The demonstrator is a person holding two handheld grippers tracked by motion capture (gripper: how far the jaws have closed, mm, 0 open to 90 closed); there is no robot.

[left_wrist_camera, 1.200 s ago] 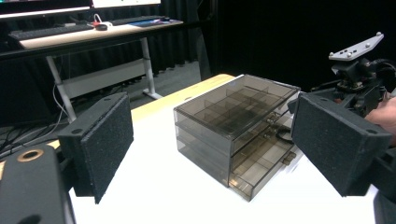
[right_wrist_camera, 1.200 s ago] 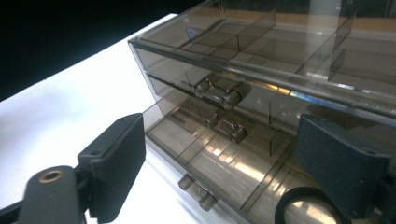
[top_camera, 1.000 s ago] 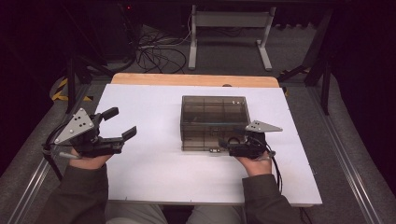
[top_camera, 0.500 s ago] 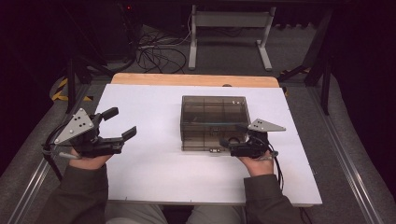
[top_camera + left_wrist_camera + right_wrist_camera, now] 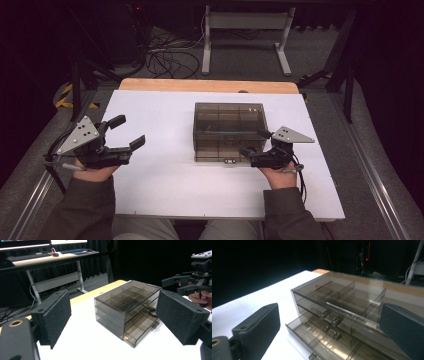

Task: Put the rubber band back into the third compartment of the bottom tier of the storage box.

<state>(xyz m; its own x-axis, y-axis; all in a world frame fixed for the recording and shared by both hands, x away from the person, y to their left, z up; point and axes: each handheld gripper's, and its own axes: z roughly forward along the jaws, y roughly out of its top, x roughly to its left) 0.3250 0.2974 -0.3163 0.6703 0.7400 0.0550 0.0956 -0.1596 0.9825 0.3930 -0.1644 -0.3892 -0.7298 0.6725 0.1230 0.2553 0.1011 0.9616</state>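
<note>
A smoky clear plastic drawer box (image 5: 228, 131) stands in the middle of the white table top (image 5: 165, 185). In the right gripper view its lowest drawer (image 5: 317, 340) is pulled out a little, with small handles (image 5: 329, 320) on the drawer fronts. My right gripper (image 5: 255, 143) is open at the box's front right corner, its jaws on either side of the drawer fronts (image 5: 329, 327). My left gripper (image 5: 129, 131) is open over bare table left of the box, jaws wide and nothing between them (image 5: 117, 315). The left gripper view also takes in the box (image 5: 127, 307) and the right gripper (image 5: 175, 285).
A wooden strip (image 5: 205, 85) runs along the table's far edge. Beyond it are a desk frame (image 5: 245, 30) and floor cables (image 5: 165, 55). Metal rails (image 5: 370, 175) run along both sides of the table. White surface lies in front of the box.
The right gripper has edged slightly to the right beside the box. The left gripper and the box have stayed put.
</note>
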